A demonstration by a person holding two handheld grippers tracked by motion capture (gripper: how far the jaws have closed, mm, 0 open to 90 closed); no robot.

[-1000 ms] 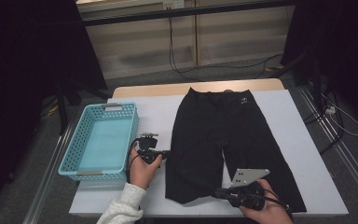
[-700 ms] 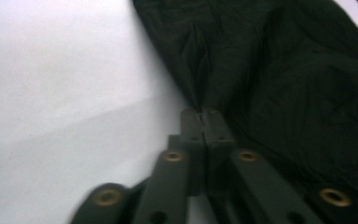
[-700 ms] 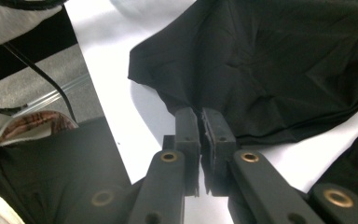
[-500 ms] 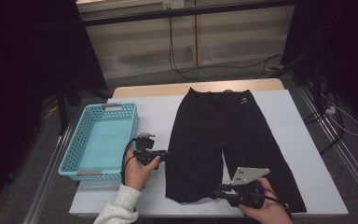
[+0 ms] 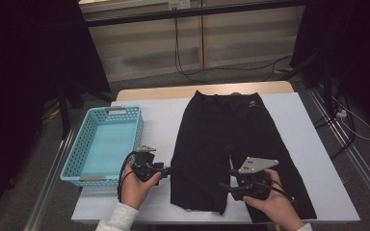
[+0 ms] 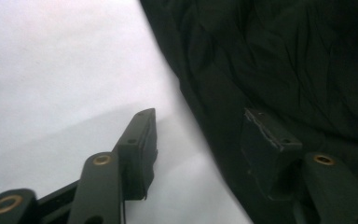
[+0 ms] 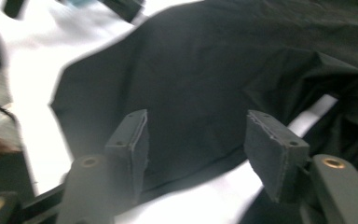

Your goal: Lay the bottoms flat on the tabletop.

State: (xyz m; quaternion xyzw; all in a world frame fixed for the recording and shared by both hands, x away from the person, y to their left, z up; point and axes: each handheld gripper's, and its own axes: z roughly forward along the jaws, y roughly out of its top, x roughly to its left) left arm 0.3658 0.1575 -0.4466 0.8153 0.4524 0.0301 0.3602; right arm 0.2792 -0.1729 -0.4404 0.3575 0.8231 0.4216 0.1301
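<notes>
Currently, black shorts (image 5: 231, 144), flat at centre frame, long axis top to bottom, hems nearest you: your left gripper (image 5: 166, 169), jaws just parted and empty, sits beside the left leg's outer edge; your right gripper (image 5: 225, 186), likewise parted, faces the inseam.

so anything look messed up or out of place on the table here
Mostly tidy. The black shorts lie flat, but the hem of the leg near the left gripper is rumpled, its edge uneven. The blue basket sits slightly askew to the table edge. Both grippers have just been opening, nothing between the jaws.
</notes>
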